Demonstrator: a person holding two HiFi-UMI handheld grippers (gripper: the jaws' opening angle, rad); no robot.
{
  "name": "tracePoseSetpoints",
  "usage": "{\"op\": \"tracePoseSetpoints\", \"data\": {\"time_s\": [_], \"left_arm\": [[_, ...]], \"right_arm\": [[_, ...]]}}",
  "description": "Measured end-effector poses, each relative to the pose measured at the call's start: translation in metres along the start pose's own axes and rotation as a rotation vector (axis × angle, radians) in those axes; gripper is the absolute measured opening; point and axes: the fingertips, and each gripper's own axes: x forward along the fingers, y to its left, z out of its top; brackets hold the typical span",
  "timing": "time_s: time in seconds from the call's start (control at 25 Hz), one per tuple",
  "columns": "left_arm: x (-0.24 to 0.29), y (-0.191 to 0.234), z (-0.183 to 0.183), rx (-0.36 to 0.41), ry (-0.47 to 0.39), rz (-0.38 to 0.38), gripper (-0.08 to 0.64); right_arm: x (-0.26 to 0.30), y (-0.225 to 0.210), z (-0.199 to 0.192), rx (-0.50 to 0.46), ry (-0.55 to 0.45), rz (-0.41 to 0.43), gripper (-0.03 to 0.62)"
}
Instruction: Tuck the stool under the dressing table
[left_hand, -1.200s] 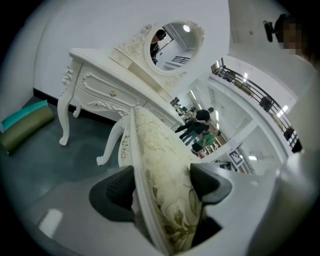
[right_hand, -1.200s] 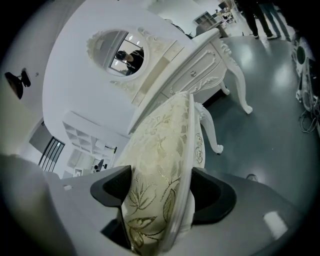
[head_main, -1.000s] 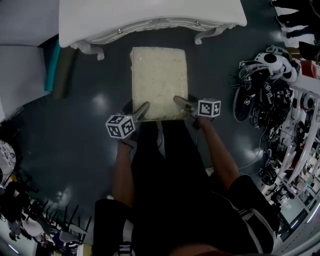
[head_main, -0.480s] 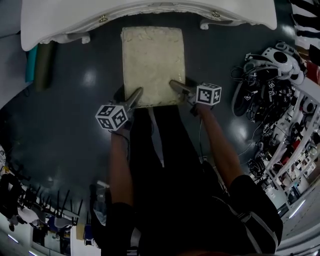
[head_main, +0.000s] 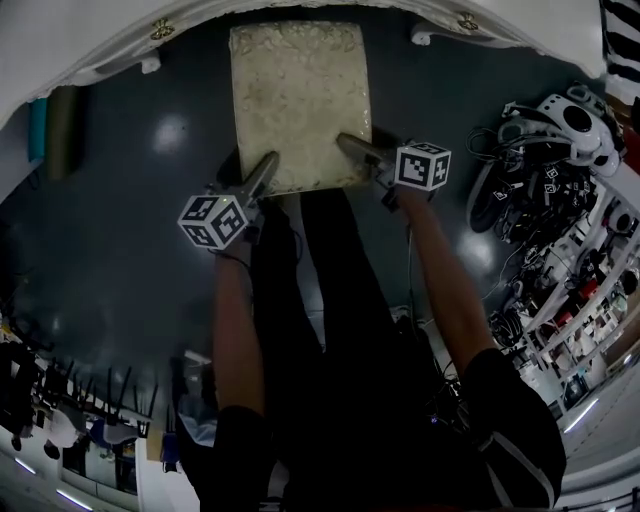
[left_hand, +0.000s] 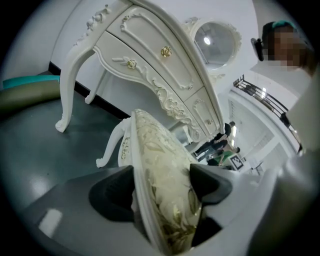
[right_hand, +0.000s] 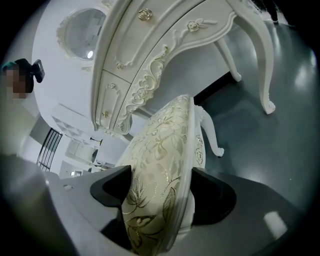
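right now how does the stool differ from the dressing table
The stool has a cream, gold-patterned cushion; the dressing table has a hard white front with gold-knobbed drawers. The stool is lower and narrower than the dressing table. The left gripper and right gripper clamp the stool's near edge; the dressing table is untouched. Both have white carved, curved legs.

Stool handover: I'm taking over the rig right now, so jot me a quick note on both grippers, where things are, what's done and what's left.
Left gripper: shut on the near left corner of the stool.
Right gripper: shut on its near right corner.
Stool: in front of the dressing table, far edge about at the table's front edge.
Done: both grips taken, stool lined up between the table's legs.
Left: slide it in under the table, then let go.
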Motion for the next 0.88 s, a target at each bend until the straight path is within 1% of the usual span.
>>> {"op": "tracePoseSetpoints", "data": {"time_s": [0.24, 0.44, 0.72, 0.88], "left_arm": [[0.035, 0.023, 0.009, 0.005, 0.009, -0.015, 0.342], [0.055, 0.036, 0.012, 0.002, -0.002, -0.005, 0.342], [0.066, 0.051, 0.018, -0.042, -0.011, 0.002, 0.342], [0.076, 0.053, 0.021, -0.056, -0.016, -0.004, 0.342]], "right_arm": [[0.022, -0.026, 0.021, -0.018, -0.017, 0.000, 0.374], [0.036, -0.044, 0.031, -0.020, -0.024, 0.002, 0.376], [0.050, -0.048, 0.048, -0.061, -0.015, -0.006, 0.376], [0.051, -0.053, 0.059, -0.075, -0.036, -0.011, 0.376]]}}
